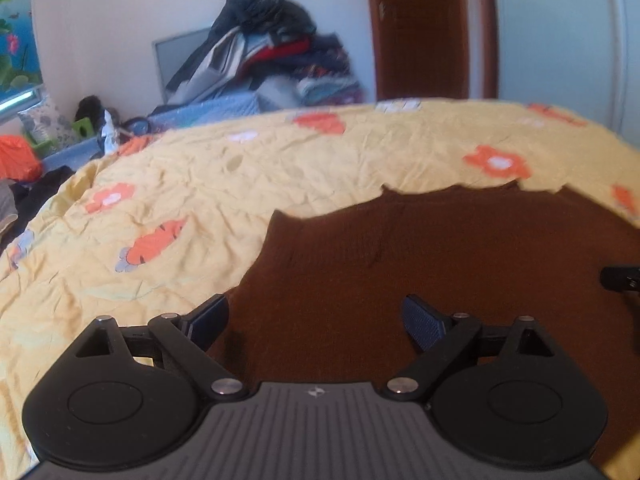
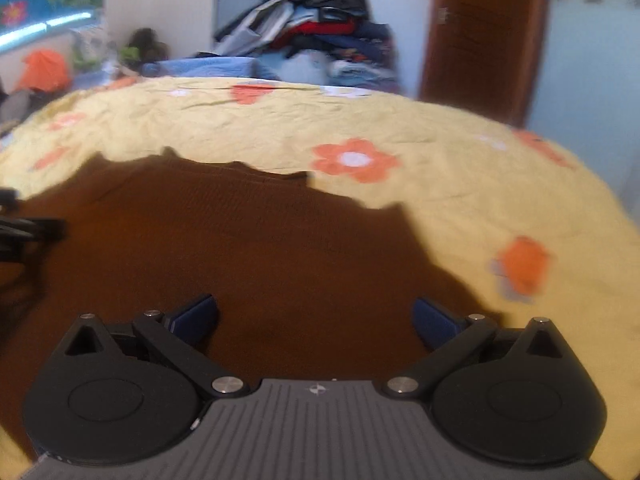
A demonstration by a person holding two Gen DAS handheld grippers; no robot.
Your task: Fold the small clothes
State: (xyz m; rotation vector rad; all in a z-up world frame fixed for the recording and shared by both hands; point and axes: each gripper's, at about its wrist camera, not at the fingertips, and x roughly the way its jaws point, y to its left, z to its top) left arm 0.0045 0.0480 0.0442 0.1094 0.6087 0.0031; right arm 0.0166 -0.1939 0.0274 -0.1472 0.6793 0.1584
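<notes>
while both the left gripper (image 1: 316, 320) and right gripper (image 2: 316, 318) gape empty, the brown sweater (image 1: 420, 264) lies flat; neckline pointing away.

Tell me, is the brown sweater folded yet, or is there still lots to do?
Done: the brown sweater lies spread on the yellow flowered bedcover, though whether a first fold is in cannot be told. In hand: nothing; the left gripper and right gripper both hover over it with jaws wide open and empty. Left: probably most of the folding, since it looks broad, not a neat bundle.
</notes>
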